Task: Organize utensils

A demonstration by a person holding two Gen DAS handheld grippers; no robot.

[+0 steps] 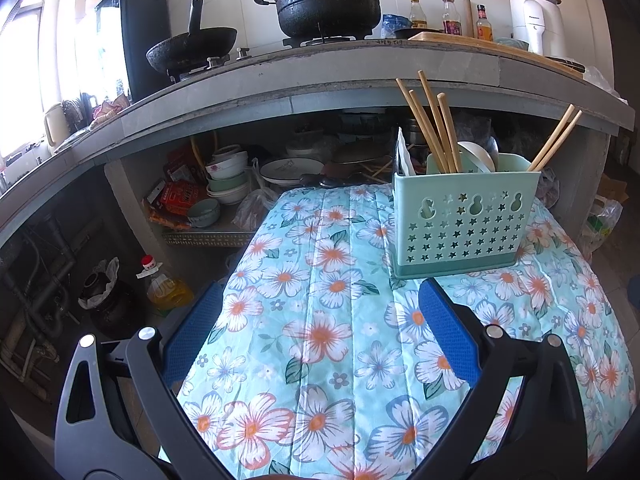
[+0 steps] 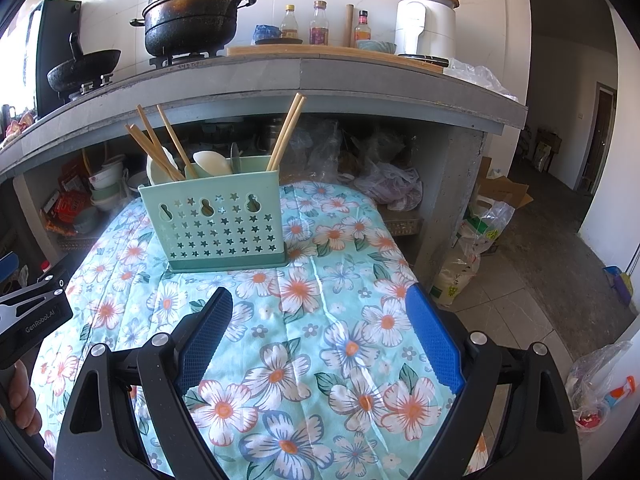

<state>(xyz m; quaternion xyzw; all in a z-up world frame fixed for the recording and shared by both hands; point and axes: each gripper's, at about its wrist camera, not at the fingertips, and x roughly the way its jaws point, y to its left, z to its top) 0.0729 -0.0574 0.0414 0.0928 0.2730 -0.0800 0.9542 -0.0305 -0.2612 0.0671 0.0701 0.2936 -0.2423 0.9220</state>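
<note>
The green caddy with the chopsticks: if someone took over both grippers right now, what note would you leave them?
Left gripper: open, empty, above the floral cloth.
Right gripper: open, empty, also above the cloth.
Caddy: upright at the cloth's far end, touched by neither gripper.
Done: chopsticks and pale spoons stand in it; no utensil lies loose on the cloth.
Left: probably nothing, or tidy the splayed chopsticks.

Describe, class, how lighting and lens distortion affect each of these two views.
Left wrist view: window at left blown out to white glare; fisheye bends the counter edge into an arc; corners vignetted black. Right wrist view: evener daylight, soft sheen on the floral cloth, same curved counter; utensil holder sharp.
</note>
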